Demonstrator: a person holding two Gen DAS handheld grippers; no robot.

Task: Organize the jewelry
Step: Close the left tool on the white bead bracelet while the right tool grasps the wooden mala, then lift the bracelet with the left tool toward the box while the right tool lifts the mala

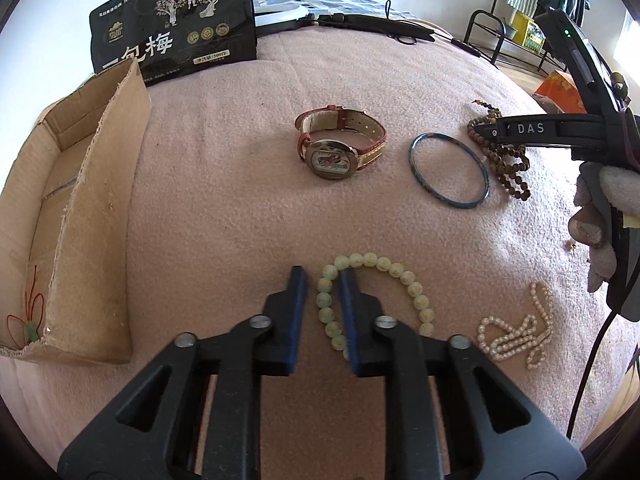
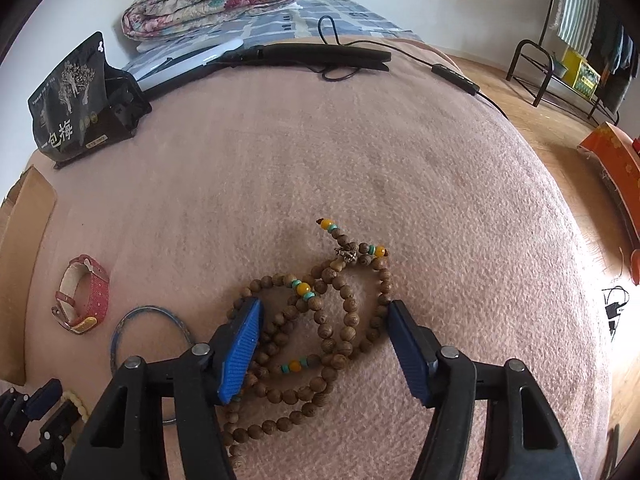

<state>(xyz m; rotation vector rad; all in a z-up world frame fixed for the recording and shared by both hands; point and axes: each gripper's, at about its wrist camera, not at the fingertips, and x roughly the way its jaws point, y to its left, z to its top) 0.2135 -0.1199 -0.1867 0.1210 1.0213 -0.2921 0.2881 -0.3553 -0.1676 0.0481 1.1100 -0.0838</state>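
While both grippers are low over the pink blanket (image 1: 224, 184), the picking step is in hand. The left gripper (image 1: 323, 280), fingers narrowly apart, straddles the green bead bracelet (image 1: 400, 276) at 6 o'clock; the right gripper (image 2: 324, 316), fingers wide apart, brackets the wooden bead string (image 2: 340, 320). Next move — I think closing, then lifting. The cardboard box (image 1: 100, 184) at 9 o'clock holds only a red cord charm (image 1: 28, 320).

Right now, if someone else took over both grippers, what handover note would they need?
Left gripper: open, jaws straddling one side of the pale green bead bracelet, not yet closed.
Right gripper: open wide over the brown wooden bead strand, nothing held.
Done: only a red-corded charm lies in the cardboard box.
Left on the pink blanket: watch, blue bangle, pearl strand, both bead pieces.
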